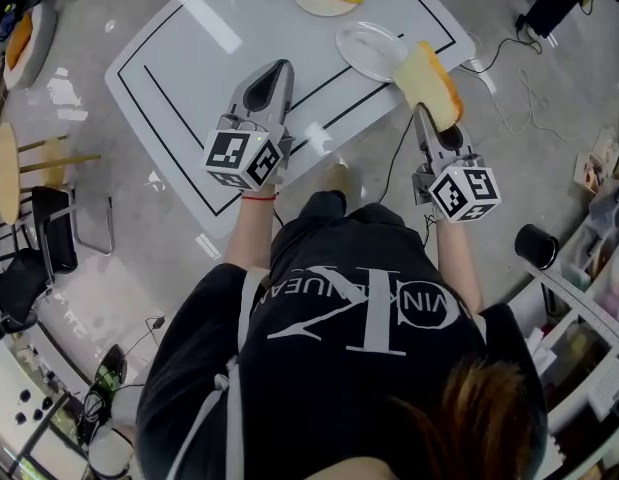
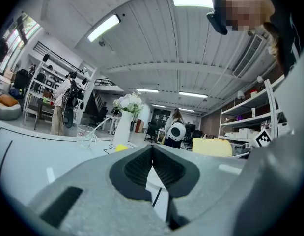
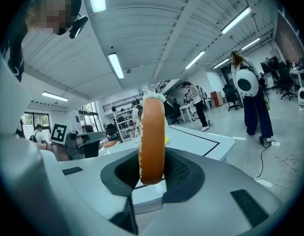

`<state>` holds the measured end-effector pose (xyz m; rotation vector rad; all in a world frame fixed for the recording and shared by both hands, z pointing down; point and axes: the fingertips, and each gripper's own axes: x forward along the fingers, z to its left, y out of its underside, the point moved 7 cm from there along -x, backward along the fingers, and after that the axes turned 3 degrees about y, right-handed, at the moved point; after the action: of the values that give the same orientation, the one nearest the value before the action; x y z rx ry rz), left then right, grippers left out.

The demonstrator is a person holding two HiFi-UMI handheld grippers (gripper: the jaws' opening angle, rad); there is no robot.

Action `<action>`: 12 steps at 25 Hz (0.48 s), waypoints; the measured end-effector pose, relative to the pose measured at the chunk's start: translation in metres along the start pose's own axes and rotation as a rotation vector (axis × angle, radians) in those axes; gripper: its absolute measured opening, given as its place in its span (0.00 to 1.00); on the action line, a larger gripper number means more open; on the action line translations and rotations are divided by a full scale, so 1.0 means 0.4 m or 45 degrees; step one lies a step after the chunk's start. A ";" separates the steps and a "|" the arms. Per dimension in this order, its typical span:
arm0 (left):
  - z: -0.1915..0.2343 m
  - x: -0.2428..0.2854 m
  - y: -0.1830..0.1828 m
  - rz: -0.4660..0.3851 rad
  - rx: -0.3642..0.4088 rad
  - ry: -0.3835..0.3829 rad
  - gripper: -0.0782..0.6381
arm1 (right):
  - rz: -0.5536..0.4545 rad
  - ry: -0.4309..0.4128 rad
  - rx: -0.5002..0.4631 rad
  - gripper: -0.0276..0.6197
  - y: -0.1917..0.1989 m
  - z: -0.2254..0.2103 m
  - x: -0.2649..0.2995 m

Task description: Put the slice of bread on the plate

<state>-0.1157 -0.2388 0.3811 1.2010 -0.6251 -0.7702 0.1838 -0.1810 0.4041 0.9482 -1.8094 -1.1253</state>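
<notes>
White table point(image 1: 179, 63), right gripper point(image 1: 423, 110) clamped on bread slice point(image 1: 430, 80) near plate point(image 1: 365, 50), left gripper point(image 1: 280, 67) seemingly closed, empty

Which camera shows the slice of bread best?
The head view: the slice of bread shows its pale face and crust, held by the right gripper near the plate. The right gripper view shows only its crust edge-on; the left gripper view, a small pale block.

T-shirt point(image 1: 361, 320), black, back panel: large white "CK" monogram, seen upside down; crossing line partly legible, "VIN K".
</notes>
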 end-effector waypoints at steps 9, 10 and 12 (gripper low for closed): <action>0.019 0.005 0.034 0.071 -0.004 -0.003 0.12 | 0.172 -0.059 0.186 0.19 0.038 -0.010 0.091; 0.023 0.003 0.035 0.078 0.000 -0.011 0.12 | 0.193 -0.069 0.190 0.19 0.038 -0.010 0.101; 0.034 0.003 0.036 0.085 -0.002 -0.031 0.12 | 0.236 -0.093 0.207 0.19 0.038 -0.011 0.126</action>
<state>-0.1226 -0.2452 0.3987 1.1650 -0.6814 -0.7296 0.1641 -0.2218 0.4310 0.8203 -2.0274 -0.9201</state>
